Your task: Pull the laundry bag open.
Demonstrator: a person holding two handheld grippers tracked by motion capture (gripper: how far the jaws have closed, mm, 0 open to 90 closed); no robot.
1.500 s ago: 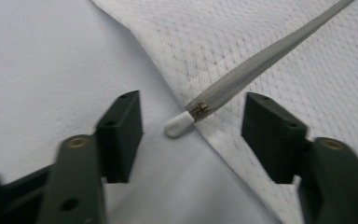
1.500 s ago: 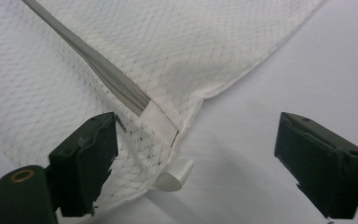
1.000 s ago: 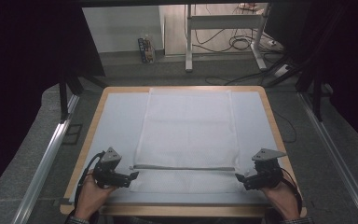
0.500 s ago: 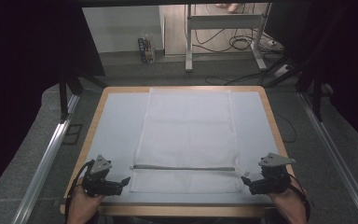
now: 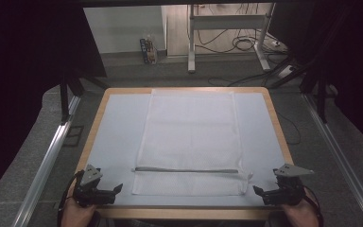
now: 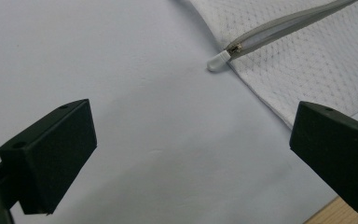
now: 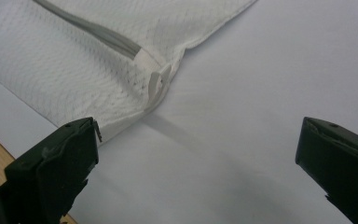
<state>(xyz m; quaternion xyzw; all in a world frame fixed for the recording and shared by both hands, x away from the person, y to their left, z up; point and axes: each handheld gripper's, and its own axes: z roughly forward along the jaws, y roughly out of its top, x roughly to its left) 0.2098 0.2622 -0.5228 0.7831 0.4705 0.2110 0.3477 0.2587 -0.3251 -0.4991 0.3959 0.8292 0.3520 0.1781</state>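
A white mesh laundry bag (image 5: 189, 142) with a grey zipper (image 5: 185, 170) across its near end is laid flat in the middle of a pale blue mat on a wooden-edged table (image 5: 274, 118). The left gripper (image 5: 116, 190) is held at the near left corner of the table, jaws spread wide and empty, just beside the bag's near left corner but apart from it. The right gripper (image 5: 257, 190) is held at the near right corner, likewise spread and grasping nothing.

In the left gripper view, the white end stop of the zipper (image 6: 218, 60) is seen lying ahead, with the mesh hem (image 6: 265, 105) running toward the right-hand jaw. In the right gripper view, the white zipper pull tab (image 7: 157, 81) is seen standing up from the cloth at the bag's side edge.

The step in hand is judged to be a fresh grasp of the bag's near edge. It is best done by each gripper being brought low over the mat, the corners being approached evenly from both sides, and one jaw being slid under the hem so that only the mesh is pinched. The mat beneath should not be caught, and the pull tab is best avoided unless the zipper is to be worked.
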